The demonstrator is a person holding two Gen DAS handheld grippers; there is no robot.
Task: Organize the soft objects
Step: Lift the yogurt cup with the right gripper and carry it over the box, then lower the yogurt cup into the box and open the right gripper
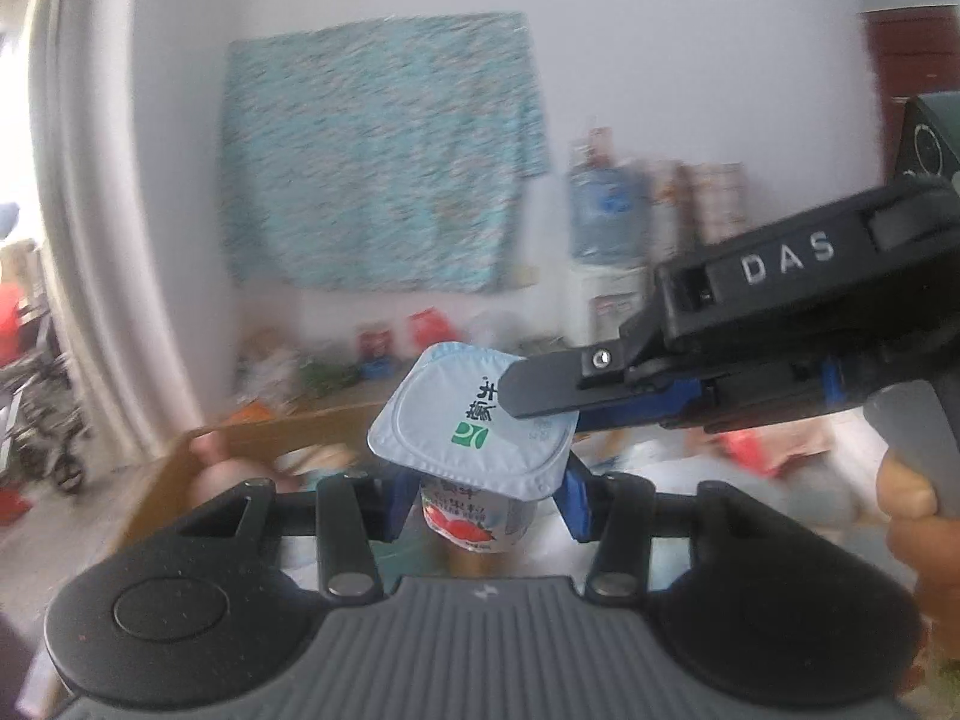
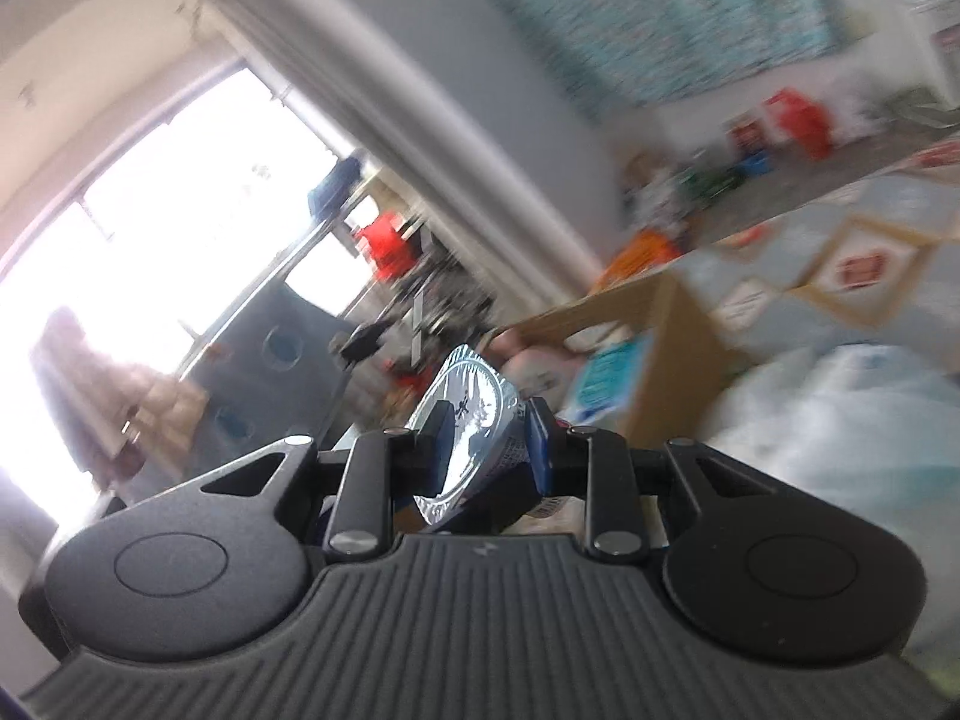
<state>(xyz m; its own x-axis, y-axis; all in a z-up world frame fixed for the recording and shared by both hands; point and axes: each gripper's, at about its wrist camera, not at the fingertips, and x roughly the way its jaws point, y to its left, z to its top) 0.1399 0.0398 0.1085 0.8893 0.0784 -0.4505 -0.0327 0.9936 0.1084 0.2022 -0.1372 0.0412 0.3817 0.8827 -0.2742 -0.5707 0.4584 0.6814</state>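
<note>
Left hand-held gripper is clamped on the yogurt cup, blue pads on both sides of the cup body just under the foil lid. You've got it in the air, upright, w/ the cardboard box behind and to the left. Right hand-held gripper comes in from the right, its jaws closed on the lid's near-right edge; in the right wrist view the lid rim sits between the pads.

Risks, as I judge them: two grips on one soft cup. Pull your hands apart or twist and the foil could peel or tear, spilling yogurt. Squeeze harder w/ the left and the thin wall may buckle. Views are blurred, so box contents are hard to tell.
</note>
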